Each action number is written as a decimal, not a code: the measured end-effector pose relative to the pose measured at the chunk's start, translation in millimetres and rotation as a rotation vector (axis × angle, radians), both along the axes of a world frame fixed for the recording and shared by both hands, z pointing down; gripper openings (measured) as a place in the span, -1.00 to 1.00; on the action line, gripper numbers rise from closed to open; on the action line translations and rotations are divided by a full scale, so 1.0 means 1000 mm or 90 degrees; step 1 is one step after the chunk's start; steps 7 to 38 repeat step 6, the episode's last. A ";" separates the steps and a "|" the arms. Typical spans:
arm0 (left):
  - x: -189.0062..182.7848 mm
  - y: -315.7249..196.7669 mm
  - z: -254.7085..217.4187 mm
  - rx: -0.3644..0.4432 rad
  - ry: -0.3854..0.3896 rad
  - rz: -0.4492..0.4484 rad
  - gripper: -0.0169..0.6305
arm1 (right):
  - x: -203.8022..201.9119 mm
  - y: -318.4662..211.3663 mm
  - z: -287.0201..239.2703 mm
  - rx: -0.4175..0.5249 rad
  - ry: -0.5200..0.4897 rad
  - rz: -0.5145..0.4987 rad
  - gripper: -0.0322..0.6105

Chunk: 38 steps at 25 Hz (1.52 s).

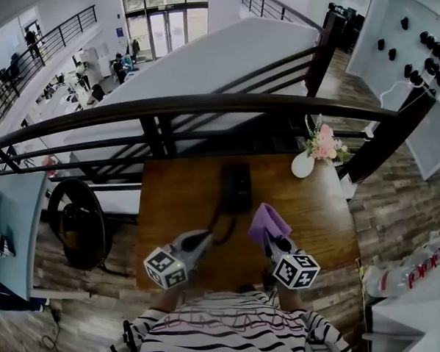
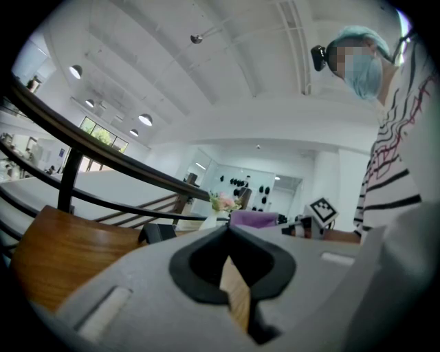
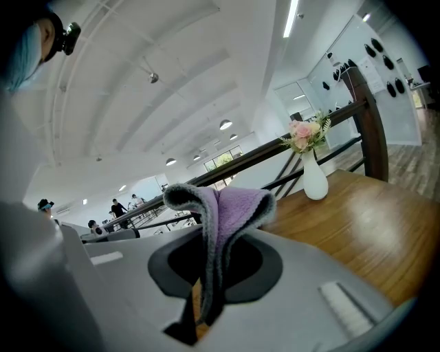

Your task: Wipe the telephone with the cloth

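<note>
A: Progress?
B: Not begun, my read; cloth (image 1: 267, 223) is off the worktop (image 1: 328, 214), clamped in the right gripper (image 1: 270, 240) and folded over its tip; it's not on the phone (image 1: 236, 186).
A: Where's the phone?
B: Flat on the worktop toward 12 o'clock, near the far edge under the railing (image 1: 209, 105); cloth is at 5 o'clock from it, near but apart.
A: Left gripper?
B: Left gripper (image 1: 206, 237) is at 7 o'clock from the phone, low over the wood; jaws closed on each other with nothing between them; only wood shows through the gap.
A: What's left?
B: All of it, I'd say; bring the cloth onto the phone and rub over its top and sides; the left gripper could steady it, though that's a guess.
A: Containers?
B: One; white vase (image 1: 303, 166) upright at the 2 o'clock corner, apart from the phone; it holds pink flowers (image 1: 325, 142) with green sprigs; can't tell if there's water inside.
</note>
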<state>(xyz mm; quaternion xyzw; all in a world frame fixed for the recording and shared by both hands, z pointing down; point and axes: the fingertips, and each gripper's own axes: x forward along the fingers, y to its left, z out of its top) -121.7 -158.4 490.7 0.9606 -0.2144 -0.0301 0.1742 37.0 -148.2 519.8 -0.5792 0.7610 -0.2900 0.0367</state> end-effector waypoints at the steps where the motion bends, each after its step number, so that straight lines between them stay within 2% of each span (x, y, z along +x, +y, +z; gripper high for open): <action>1: 0.001 0.000 0.000 -0.001 0.000 0.000 -0.94 | 0.001 0.000 0.000 -0.001 0.000 0.000 -0.79; 38: 0.002 -0.003 0.003 -0.005 -0.003 0.001 -0.94 | 0.001 -0.004 0.003 -0.005 -0.003 -0.002 -0.79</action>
